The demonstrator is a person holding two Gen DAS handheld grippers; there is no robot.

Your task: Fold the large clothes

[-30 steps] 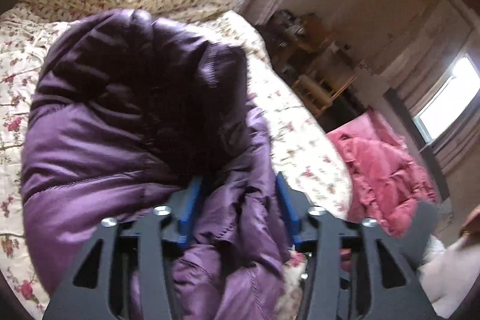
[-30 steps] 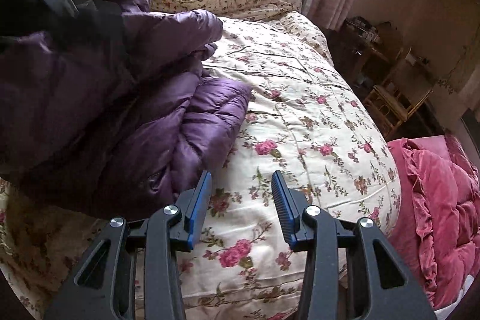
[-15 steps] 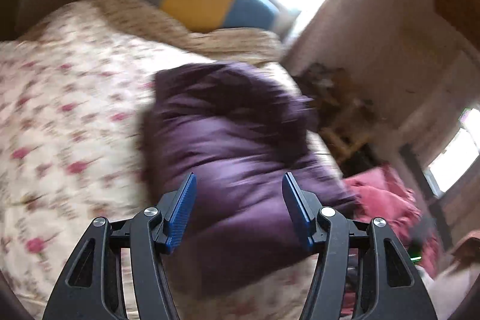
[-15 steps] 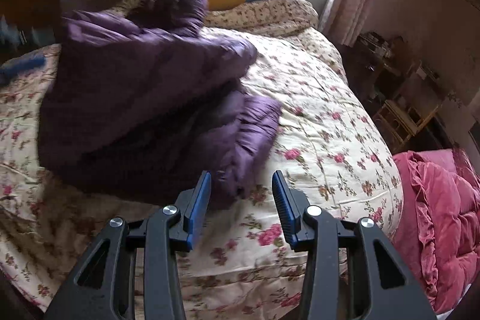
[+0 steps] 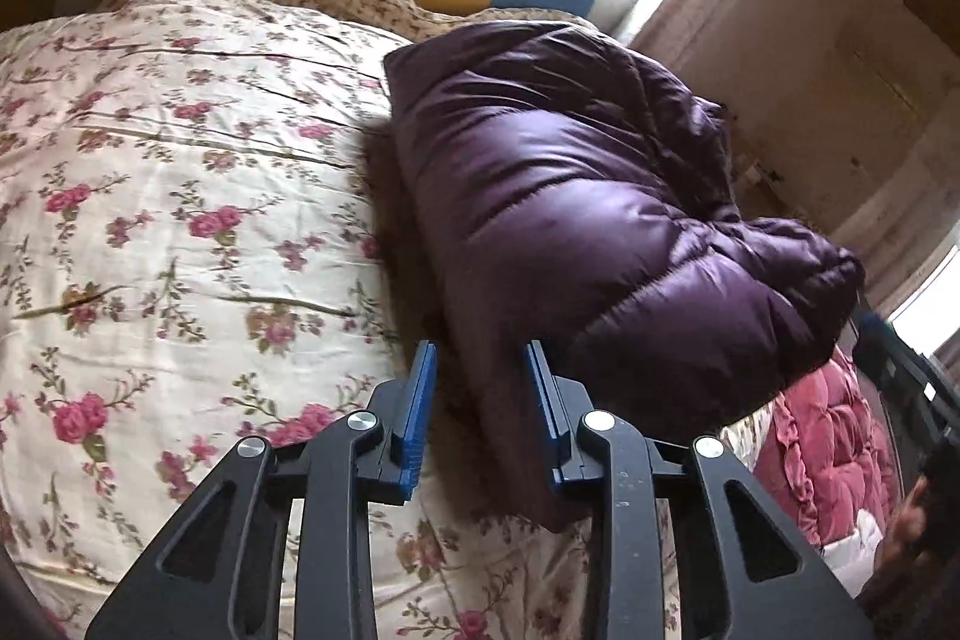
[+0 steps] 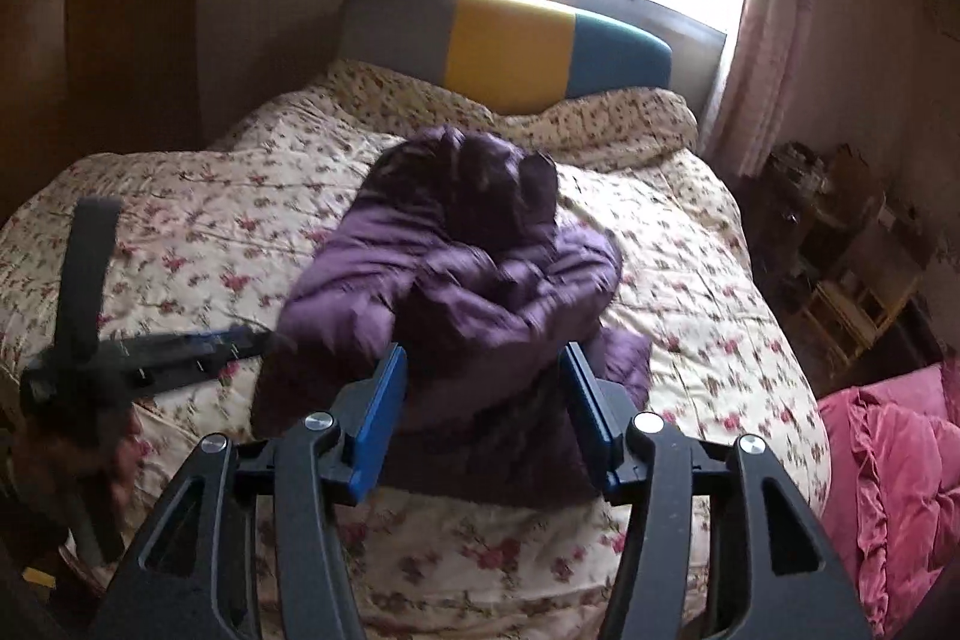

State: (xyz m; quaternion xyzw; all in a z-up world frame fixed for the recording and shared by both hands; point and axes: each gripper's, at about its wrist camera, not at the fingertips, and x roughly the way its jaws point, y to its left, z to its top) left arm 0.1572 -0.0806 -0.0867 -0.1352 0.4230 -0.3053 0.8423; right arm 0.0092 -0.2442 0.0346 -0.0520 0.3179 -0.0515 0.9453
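- Far to the left of my right jaws, low over the floral quilt [image 6: 198, 232], my other tool shows as a dark, blurred shape: the left gripper [image 6: 240, 343], pointing toward the jacket's left edge. From this view I cannot tell whether it touches the fabric.
- From its own camera, my left gripper [image 5: 480, 400] has its jaws apart with nothing pinched; the blue pads [image 5: 420, 400] frame the near left edge of the purple puffer jacket [image 5: 588, 220].
- To the left of those jaws the quilt [image 5: 150, 190] spreads out, cream with pink roses.
- Ahead of and to the right of my left jaws the jacket lies as a thick, bulky bundle on the quilt, glossy and dark purple, with stitched quilting lines across its puffy panels. Its right end bulges over the side of the bed.
- My right gripper [image 6: 489, 418] is wide open, holding nothing. The jacket [image 6: 456, 280] sits just ahead of and between its pads, a rumpled mound with several layers heaped on each other and a darker lump at the far end. The picture is blurred here, so the folds are hard to read.
- Beyond the jacket, far ahead of both jaws, stands the headboard [image 6: 510, 46] in grey, yellow and teal.
- To the right of my right jaws, off the bed's edge, lies a pink ruffled garment [image 6: 888, 466]; it also shows right of my left jaws [image 5: 828, 436].
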